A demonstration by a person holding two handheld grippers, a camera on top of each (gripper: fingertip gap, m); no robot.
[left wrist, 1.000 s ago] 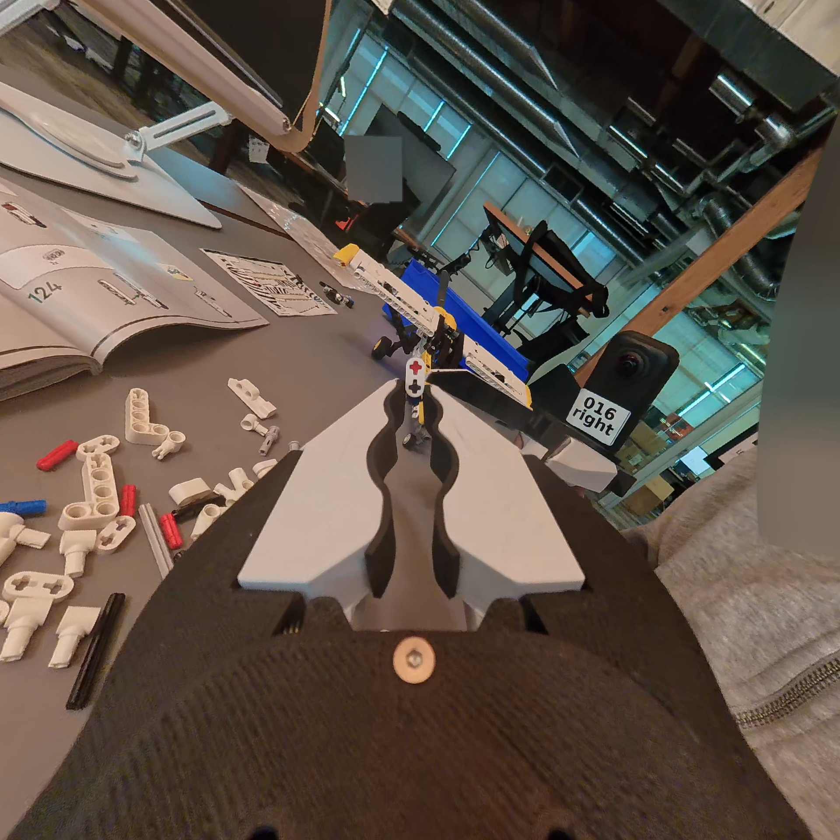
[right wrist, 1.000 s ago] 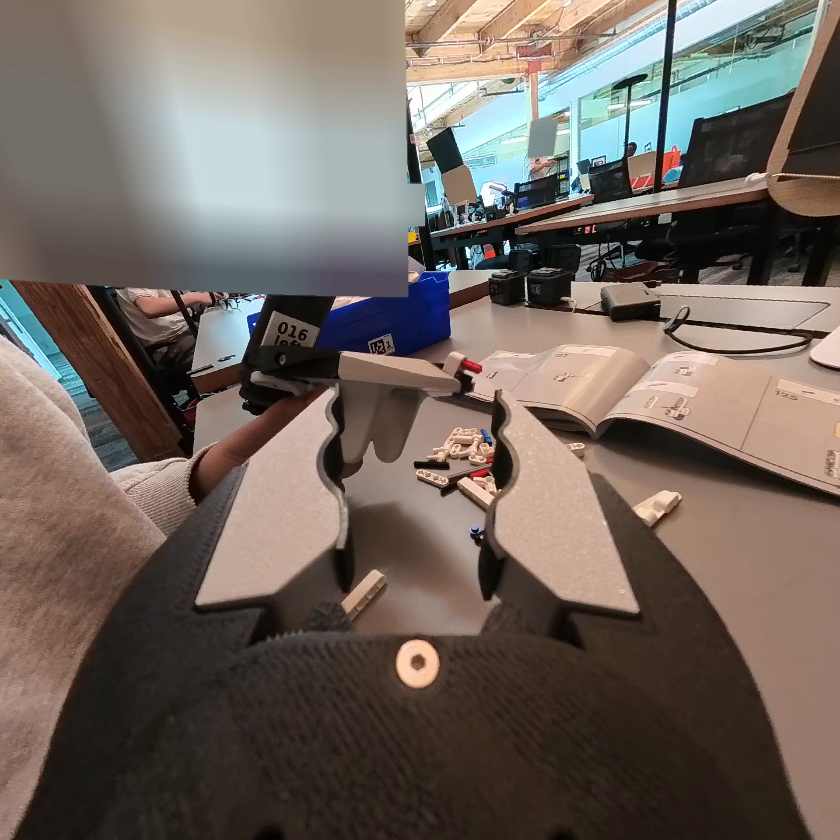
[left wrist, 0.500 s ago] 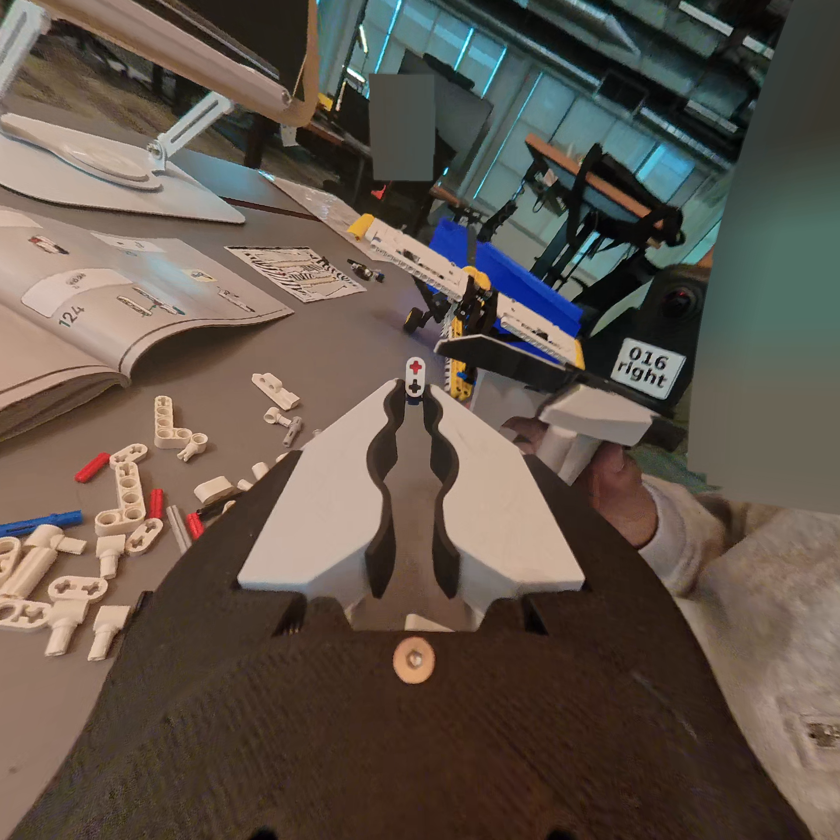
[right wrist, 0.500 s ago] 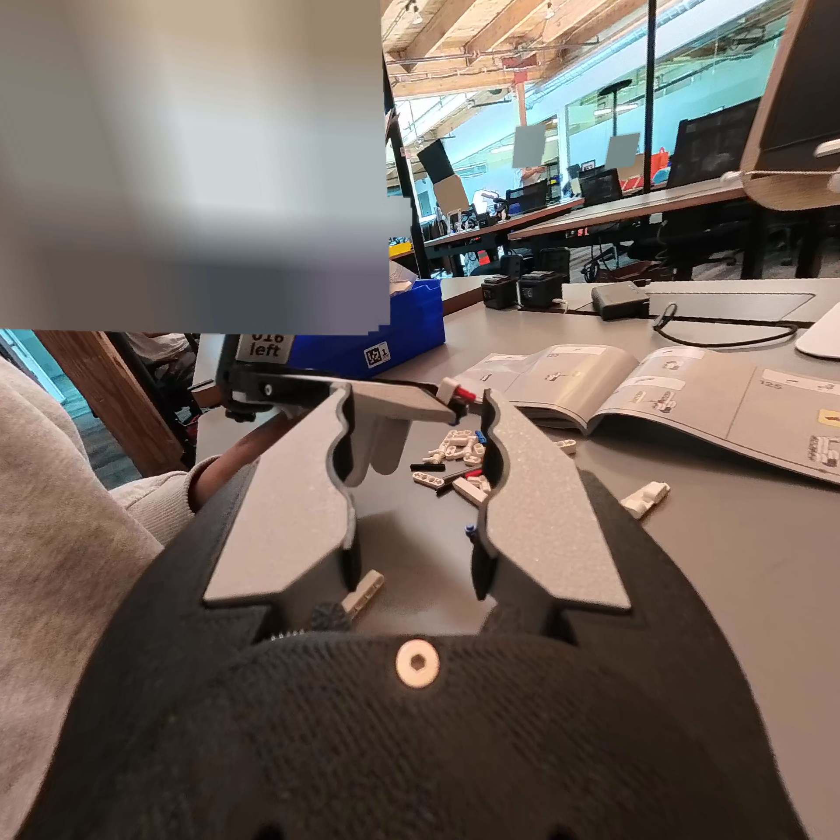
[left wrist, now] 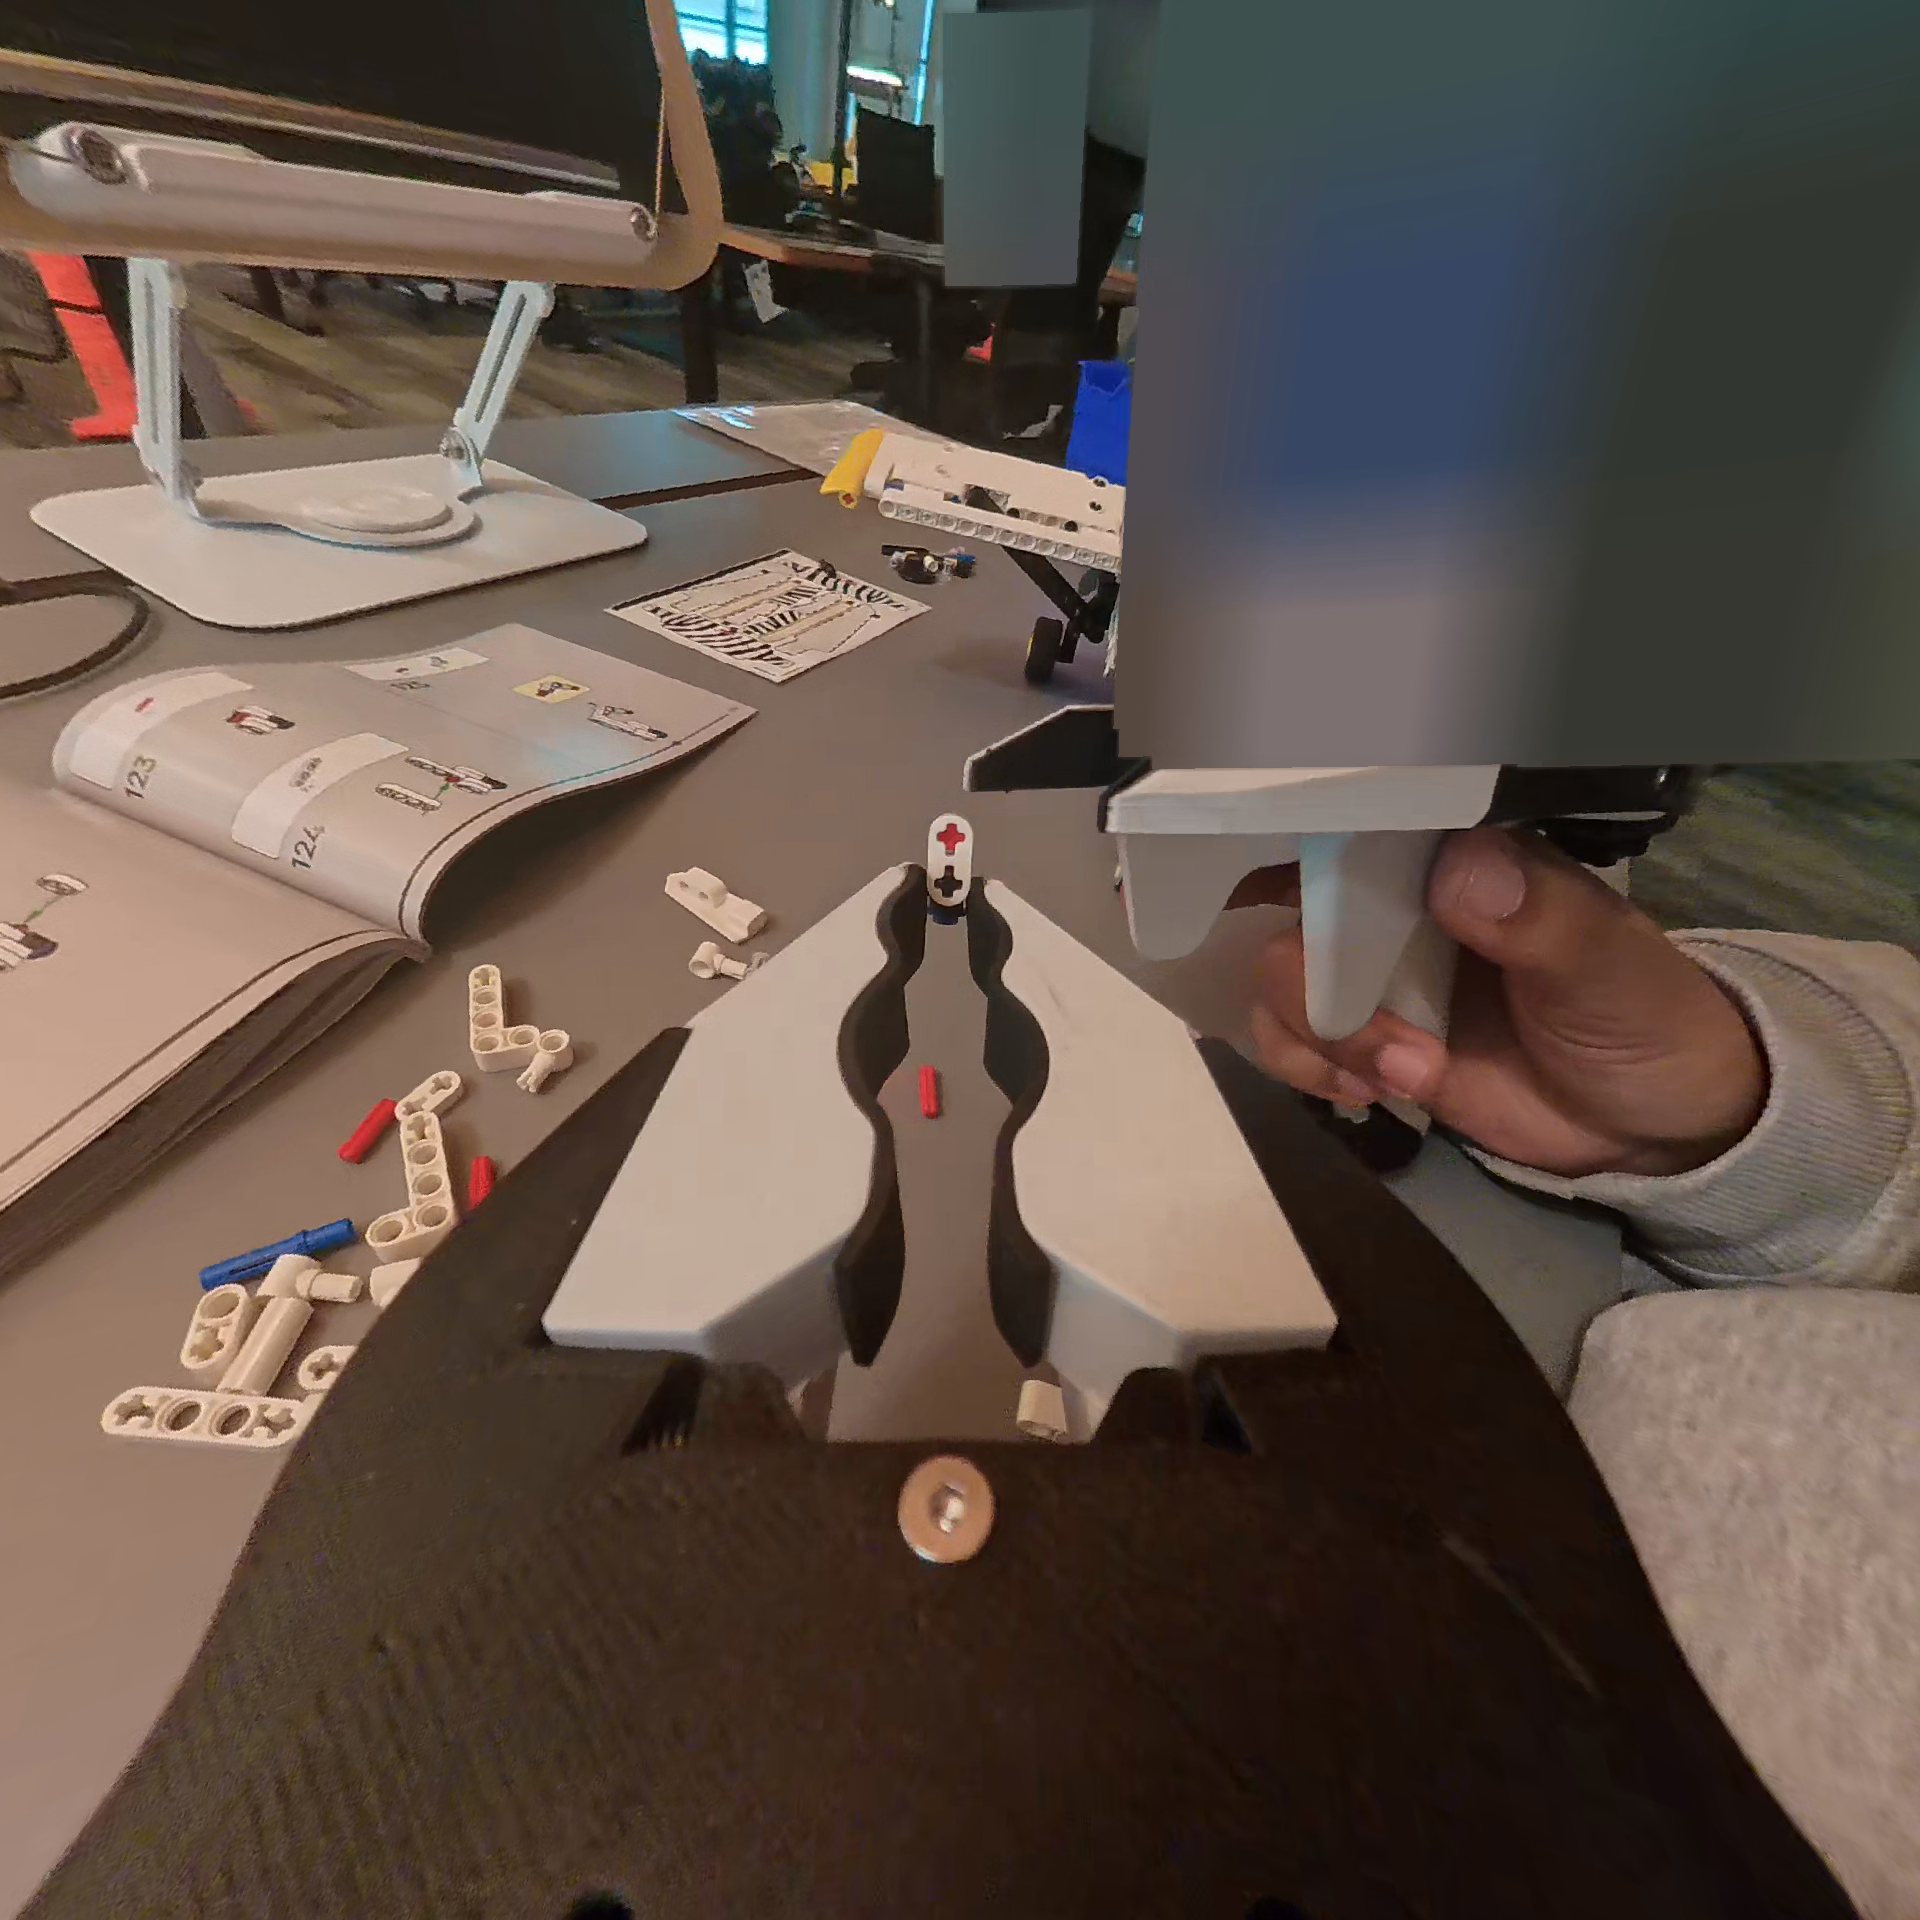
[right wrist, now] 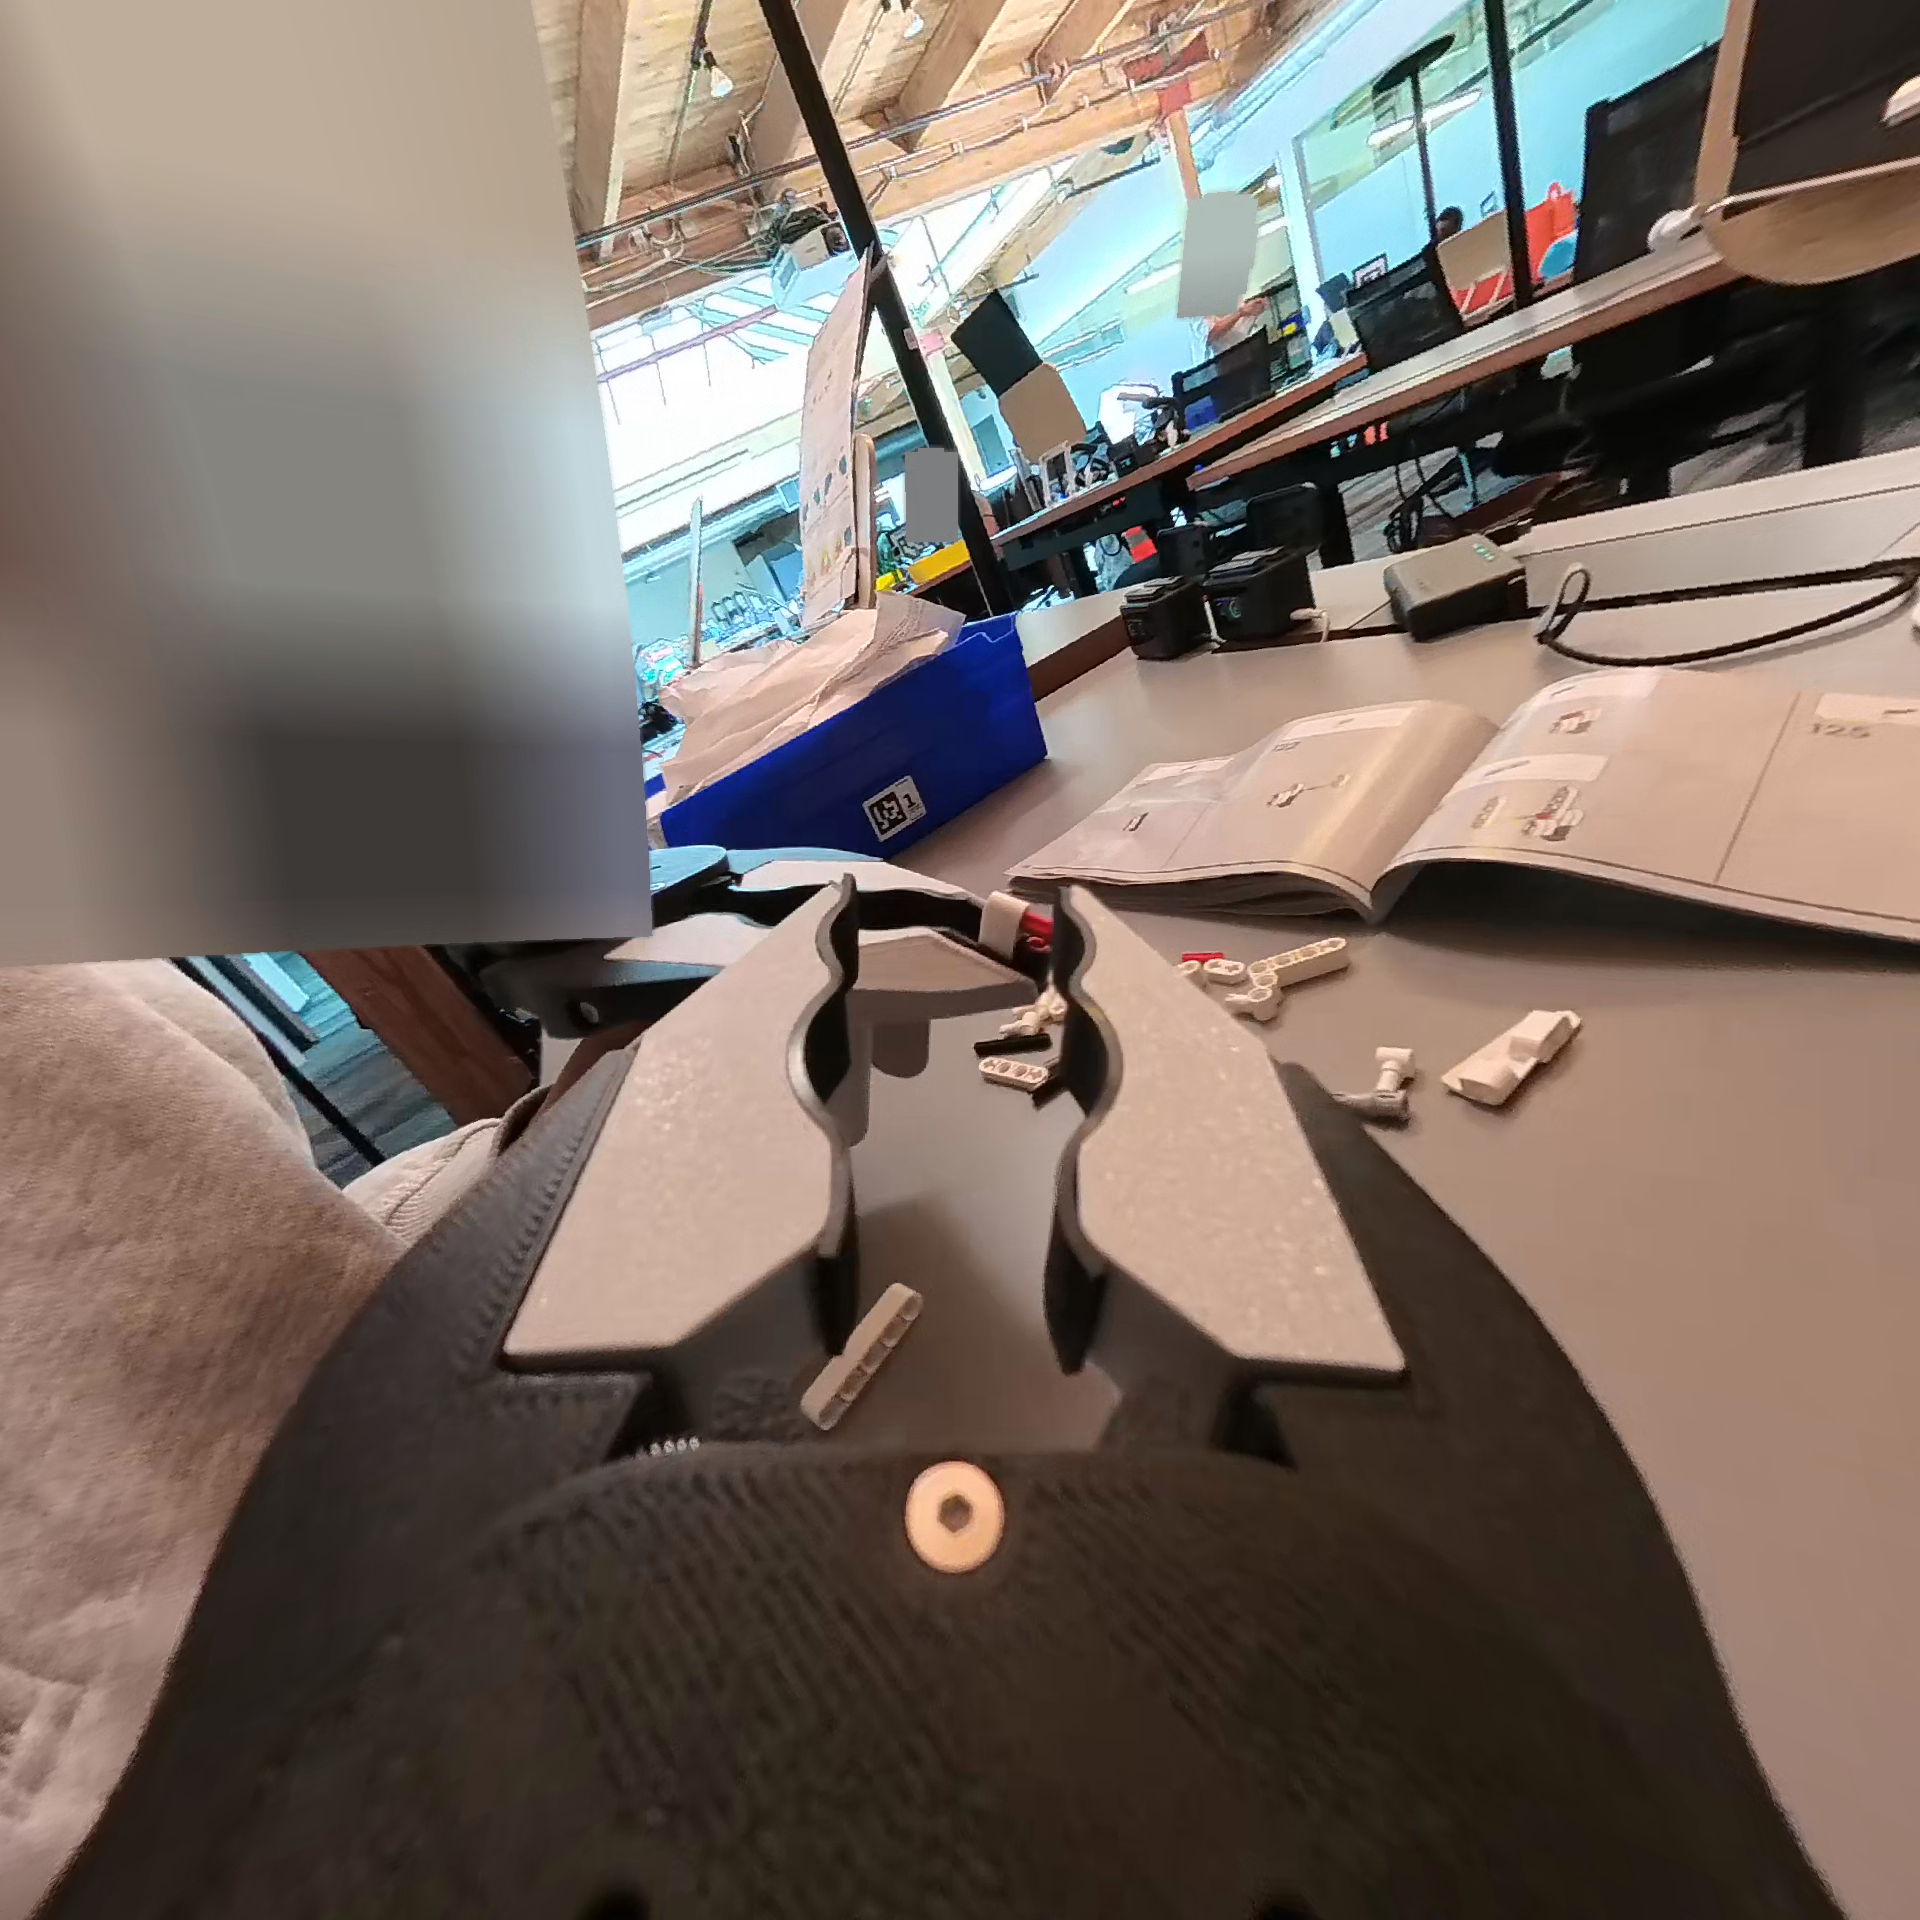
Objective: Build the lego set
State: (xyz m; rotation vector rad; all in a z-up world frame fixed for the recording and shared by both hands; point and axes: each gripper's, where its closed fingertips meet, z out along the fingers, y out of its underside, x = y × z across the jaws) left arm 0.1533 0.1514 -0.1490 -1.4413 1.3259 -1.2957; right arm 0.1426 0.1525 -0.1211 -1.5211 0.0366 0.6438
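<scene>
My left gripper [left wrist: 948,902] is shut on a small white connector with a red cross axle [left wrist: 949,860], held upright above the table. In the right wrist view that connector [right wrist: 1010,923] and the left gripper's tip sit between my right fingertips. My right gripper [right wrist: 956,914] is open, its jaws standing on either side of the connector with a gap on the left. The right gripper also shows in the left wrist view [left wrist: 1288,805], held by a hand just right of the connector. A partly built white and yellow model [left wrist: 987,499] stands at the back.
Loose white, red and blue parts [left wrist: 416,1164] lie left of the left gripper and also show in the right wrist view [right wrist: 1268,971]. An open instruction booklet [left wrist: 312,790], a sticker sheet [left wrist: 769,613], a monitor stand [left wrist: 332,520] and a blue bin [right wrist: 862,748] surround them. A short grey beam [right wrist: 862,1356] lies under the right gripper. My left and right fingertips are right by each other.
The left gripper has tilted down and turned toward the table, still holding the connector. The right gripper's jaws have narrowed and moved in around the connector.
</scene>
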